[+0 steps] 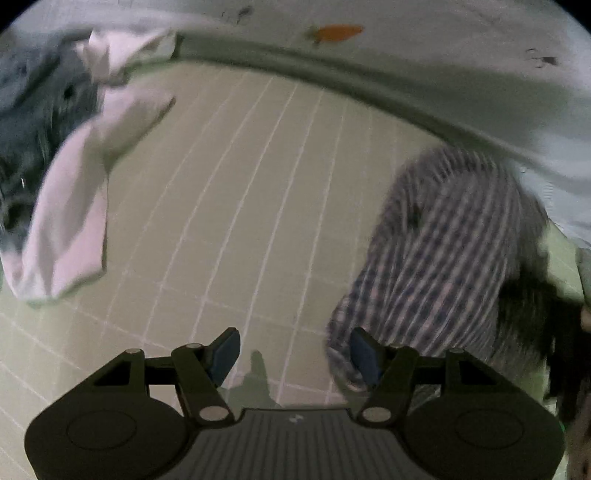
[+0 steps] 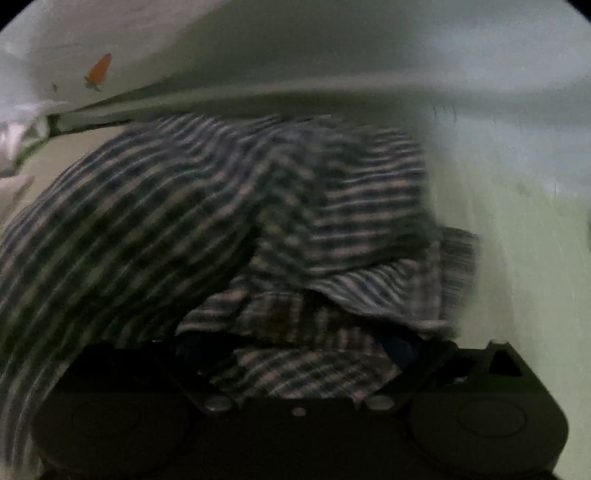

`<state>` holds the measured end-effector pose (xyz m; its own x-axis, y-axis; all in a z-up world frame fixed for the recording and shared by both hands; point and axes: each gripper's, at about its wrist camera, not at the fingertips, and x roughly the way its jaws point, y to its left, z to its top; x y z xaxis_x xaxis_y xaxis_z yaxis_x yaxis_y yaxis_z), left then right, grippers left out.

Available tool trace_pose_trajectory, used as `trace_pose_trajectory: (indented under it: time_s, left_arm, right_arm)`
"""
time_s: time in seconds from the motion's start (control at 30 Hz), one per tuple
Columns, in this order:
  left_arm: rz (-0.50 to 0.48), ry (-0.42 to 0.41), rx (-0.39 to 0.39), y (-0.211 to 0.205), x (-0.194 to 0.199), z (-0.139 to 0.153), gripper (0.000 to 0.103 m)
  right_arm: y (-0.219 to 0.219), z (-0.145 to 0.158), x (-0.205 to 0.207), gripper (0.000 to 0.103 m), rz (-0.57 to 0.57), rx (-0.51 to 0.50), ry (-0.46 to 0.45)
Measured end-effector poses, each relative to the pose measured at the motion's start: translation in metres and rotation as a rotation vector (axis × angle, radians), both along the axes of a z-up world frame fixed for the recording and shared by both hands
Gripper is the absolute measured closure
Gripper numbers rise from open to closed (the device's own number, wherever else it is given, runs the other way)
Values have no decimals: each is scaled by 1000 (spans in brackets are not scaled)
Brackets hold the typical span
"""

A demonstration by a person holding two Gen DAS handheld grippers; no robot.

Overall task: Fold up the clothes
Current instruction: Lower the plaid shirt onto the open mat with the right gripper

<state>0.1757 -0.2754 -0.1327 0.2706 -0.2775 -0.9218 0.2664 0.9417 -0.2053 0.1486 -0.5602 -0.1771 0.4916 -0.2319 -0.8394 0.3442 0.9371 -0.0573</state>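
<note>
- Left gripper [image 1: 294, 355] open, fingers wide apart, nothing between, above green gridded mat [image 1: 236, 206].
- Plaid shirt [image 1: 443, 251] heaped on mat's right side, touching left gripper's right fingertip.
- White garment [image 1: 74, 206] on mat's far left, partly over dark grey clothing [image 1: 33, 122].
- Pale sheet [image 1: 424, 48] with orange carrot print [image 1: 338, 32] along far edge.
- Right gripper [image 2: 295, 354] buried in plaid shirt folds; can't tell if clamped. Blurred.
</note>
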Motion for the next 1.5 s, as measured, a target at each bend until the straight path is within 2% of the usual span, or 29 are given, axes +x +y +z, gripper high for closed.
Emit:
trace_pose_trajectory:
  time_s: [0.07,0.13,0.2,0.27,0.4,0.53,0.6,0.67,0.7,0.73,0.8,0.87,0.97,1.07,1.17,1.23,1.27,1.3,1.5]
  left_arm:
    - [9,9,-15,0,1,-2,36]
    - [13,4,-20,-1,1,-1,36]
    - [14,-2,-11,-3,0,0,36]
    - [12,-6,-9,-2,-1,2,36]
    - [26,-23,-14,11,-2,8,36]
    - [77,-61,-3,32,-5,21,36]
    - [98,-86,-7,44,-9,30,36]
    - [105,-118,-11,55,-16,39,36]
    - [106,-131,-13,59,-20,42,35]
    - [105,-135,-16,62,-24,45,35]
    - [105,-129,-23,66,-31,48,35]
    - [91,-124,-44,65,-41,49,35]
    - [55,-143,-55,57,-57,55,35]
    - [24,-159,-63,48,-69,57,35]
    - [6,-151,-72,38,-73,54,35]
    - [-8,-136,-75,27,-69,48,35]
    - [-15,-128,-77,21,-67,45,35]
    - [-22,-120,-78,16,-65,43,35]
    - [-65,-72,-87,-17,-52,26,35]
  right_arm:
    - [13,19,15,6,-52,-108,-46]
    - [30,40,16,6,-145,-174,-115]
    - [54,59,3,6,-232,-169,-196]
    - [79,73,-12,5,-268,-123,-267]
    - [133,82,-27,4,-167,-3,-346]
    - [165,58,-13,7,-42,-36,-254]
    - [162,52,-11,30,-60,-42,-219]
    - [157,50,-23,38,-54,-27,-238]
    - [153,50,-32,51,-44,-32,-241]
    - [149,50,-41,58,-34,-36,-244]
    - [139,51,-64,80,-35,-53,-246]
    - [127,54,-90,86,-50,-75,-246]
    - [106,54,-135,87,-93,-114,-231]
    - [76,49,-190,86,-220,-114,-187]
    - [50,40,-231,75,-367,-109,-135]
    - [38,42,-242,68,-427,-112,-131]
    - [35,46,-243,60,-444,-117,-136]
    - [34,50,-243,55,-441,-125,-145]
    - [38,67,-221,41,-348,-137,-188]
